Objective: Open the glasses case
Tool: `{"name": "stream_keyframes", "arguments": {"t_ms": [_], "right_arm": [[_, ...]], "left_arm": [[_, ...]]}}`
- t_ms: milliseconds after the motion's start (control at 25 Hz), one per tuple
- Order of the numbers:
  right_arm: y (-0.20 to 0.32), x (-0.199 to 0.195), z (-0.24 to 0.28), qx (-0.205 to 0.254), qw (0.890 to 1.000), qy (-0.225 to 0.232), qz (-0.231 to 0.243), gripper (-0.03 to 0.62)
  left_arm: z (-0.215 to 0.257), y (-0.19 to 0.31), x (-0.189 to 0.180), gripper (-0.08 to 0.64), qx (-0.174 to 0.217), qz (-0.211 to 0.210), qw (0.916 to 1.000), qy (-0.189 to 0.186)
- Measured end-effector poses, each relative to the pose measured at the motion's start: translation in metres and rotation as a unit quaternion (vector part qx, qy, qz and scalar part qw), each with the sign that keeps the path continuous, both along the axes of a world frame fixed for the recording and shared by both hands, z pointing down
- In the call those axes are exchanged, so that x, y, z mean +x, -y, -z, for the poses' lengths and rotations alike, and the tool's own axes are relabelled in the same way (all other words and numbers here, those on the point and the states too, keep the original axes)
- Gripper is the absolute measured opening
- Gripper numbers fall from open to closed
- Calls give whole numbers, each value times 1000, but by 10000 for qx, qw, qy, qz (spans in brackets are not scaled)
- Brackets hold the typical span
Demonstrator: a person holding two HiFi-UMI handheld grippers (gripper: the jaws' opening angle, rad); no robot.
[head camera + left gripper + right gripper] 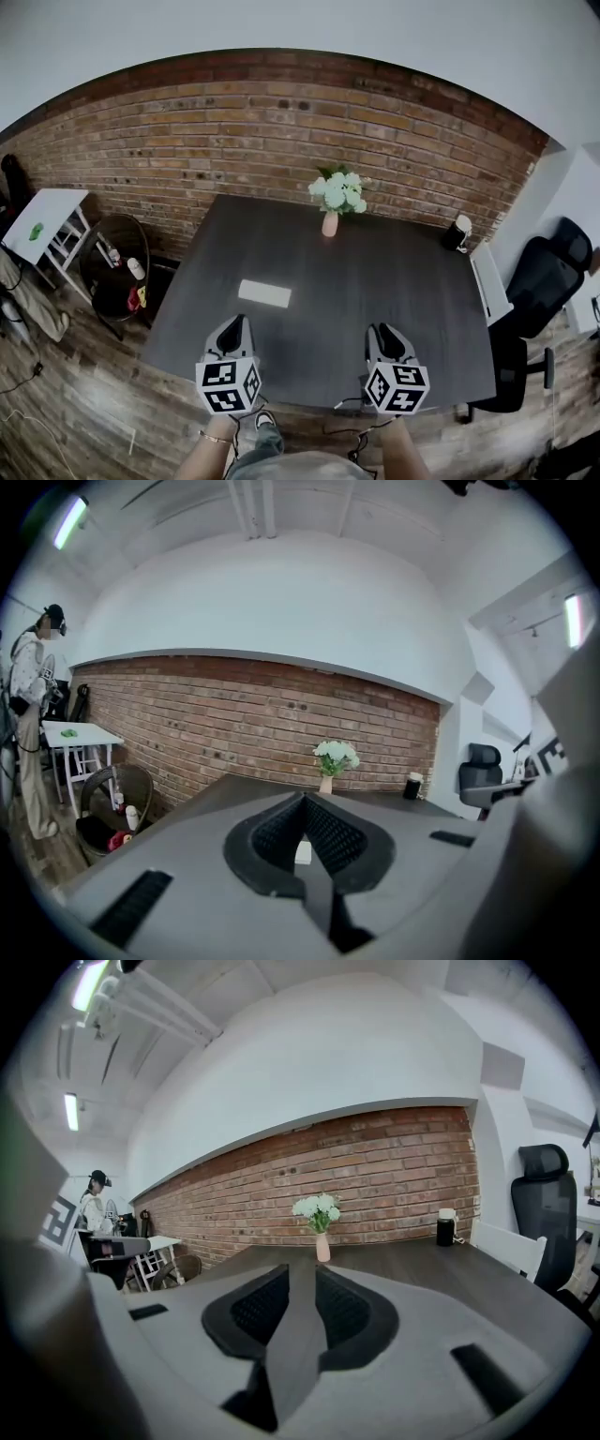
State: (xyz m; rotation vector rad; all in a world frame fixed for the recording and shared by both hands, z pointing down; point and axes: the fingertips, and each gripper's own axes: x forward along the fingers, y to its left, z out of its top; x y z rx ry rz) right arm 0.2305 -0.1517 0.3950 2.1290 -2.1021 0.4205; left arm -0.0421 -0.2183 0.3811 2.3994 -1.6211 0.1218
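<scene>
The glasses case [263, 293] is a flat white oblong lying shut on the dark table [375, 281], left of the middle. In the left gripper view the case [303, 852] shows as a white sliver through the gap behind the jaw tips. My left gripper [235, 325] hovers at the table's near edge, short of the case; its tips [302, 801] meet and hold nothing. My right gripper [386, 331] is level with it further right, well away from the case. Its jaws [302, 1271] stand a little apart with only table showing between them.
A pink vase of white flowers [330, 223] stands at the table's far middle, a black cup [457, 234] at the far right corner. A black office chair [544, 281] is at the right, a round side table [117, 267] at the left. A person [33, 733] stands far left.
</scene>
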Motion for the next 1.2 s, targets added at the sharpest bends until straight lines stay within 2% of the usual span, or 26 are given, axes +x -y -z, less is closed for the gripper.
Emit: {"name": "stream_keyframes", "arguments": {"t_ms": [400,720,1200], "right_arm": [[77,-26,-10,-182,9992,163,-306,83],[114,-14,-31,-535,9979,131,-327,80],[175,-33,-55,-785,9958,2,472,80]], "left_arm": [[-21,96,-14,-5,-318,-384,9987,-102],[-47,141,-20,-5,-598,-208,9979,-125],[-73,161,-37,-5,-885,307,9956,61]]}}
